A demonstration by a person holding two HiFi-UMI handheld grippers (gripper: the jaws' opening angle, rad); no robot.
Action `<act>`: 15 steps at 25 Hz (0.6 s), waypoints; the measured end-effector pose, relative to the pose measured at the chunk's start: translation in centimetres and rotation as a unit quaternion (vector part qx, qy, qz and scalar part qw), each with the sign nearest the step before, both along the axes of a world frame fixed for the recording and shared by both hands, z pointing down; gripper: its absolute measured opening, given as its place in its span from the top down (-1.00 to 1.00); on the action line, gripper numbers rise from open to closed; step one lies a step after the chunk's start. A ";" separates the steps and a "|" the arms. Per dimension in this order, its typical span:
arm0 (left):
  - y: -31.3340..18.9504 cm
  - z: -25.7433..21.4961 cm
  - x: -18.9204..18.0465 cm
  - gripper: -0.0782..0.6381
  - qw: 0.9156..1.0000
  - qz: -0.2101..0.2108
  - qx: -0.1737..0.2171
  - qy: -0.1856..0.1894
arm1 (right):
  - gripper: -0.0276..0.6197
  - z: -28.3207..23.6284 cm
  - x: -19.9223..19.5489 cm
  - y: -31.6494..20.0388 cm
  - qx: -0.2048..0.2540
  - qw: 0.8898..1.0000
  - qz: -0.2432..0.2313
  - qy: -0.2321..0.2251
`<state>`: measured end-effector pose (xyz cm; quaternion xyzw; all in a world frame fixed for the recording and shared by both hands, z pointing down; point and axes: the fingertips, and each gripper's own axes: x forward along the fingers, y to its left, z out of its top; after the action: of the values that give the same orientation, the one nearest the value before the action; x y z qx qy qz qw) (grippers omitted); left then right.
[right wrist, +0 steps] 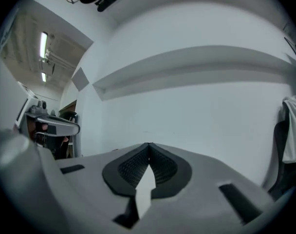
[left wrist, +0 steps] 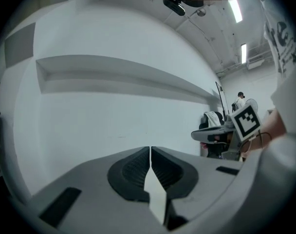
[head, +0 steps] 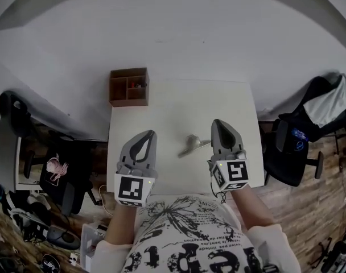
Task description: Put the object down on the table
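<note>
Grey object (head: pixel 191 145) lies on the desk (head: pixel 178 107), so we judge the putting-down as good as done.

Nearest to us, the left gripper (head: pixel 151 134) hangs over the desk's near-left part. Its fingers (left wrist: pixel 133 169) are clenched together with nothing between them. The right gripper (head: pixel 217 123) is level with it on the other side, fingers (right wrist: pixel 133 167) likewise pressed together and empty.

Between the two, closer to the right gripper, rests the grey object, its slim end pointing at that gripper's side. We cannot tell whether they touch. To finish well, we would draw the right gripper back and up along its own line, not sideways. A sideways brush could roll or slide the piece. The left one needs only to stay clear.

Farthest off, at the desk's far-left corner, stands a wooden box (head: pixel 128 87) divided into compartments. One on its right side holds a few small things (head: pixel 140 85), one of them reddish and all too small to name. The other compartments look empty from here.
</note>
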<state>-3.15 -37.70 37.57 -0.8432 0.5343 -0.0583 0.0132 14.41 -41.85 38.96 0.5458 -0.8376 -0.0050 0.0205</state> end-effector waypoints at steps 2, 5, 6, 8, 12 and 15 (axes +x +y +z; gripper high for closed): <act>0.1 -0.7 0.2 0.75 1.000 -0.004 0.012 -0.004 | 0.94 -1.4 0.2 0.5 0.025 1.000 -0.006 0.011; 0.4 -1.6 0.4 0.75 1.000 -0.012 0.014 -0.002 | 0.94 -2.3 0.2 1.0 0.034 0.999 -0.016 0.018; 0.4 -1.9 0.5 0.75 1.000 -0.015 0.007 0.000 | 0.94 -2.4 0.2 1.0 0.033 0.999 -0.019 0.012; 0.4 -2.1 0.7 0.75 1.000 -0.018 0.009 0.000 | 0.94 -2.4 0.5 1.1 0.028 0.999 -0.022 -0.009; 0.4 -3.0 0.9 0.75 0.999 -0.023 0.033 0.000 | 0.94 -2.5 1.0 1.2 0.015 0.999 -0.026 -0.027; 0.2 -3.8 1.3 0.75 0.999 -0.030 0.035 0.003 | 0.94 -2.2 1.2 1.3 0.008 0.999 -0.032 -0.019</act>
<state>-1.83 -37.46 33.76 -0.8258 0.5614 -0.0374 0.0395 15.58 -40.60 36.78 0.5190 -0.8548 -0.0017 -0.0001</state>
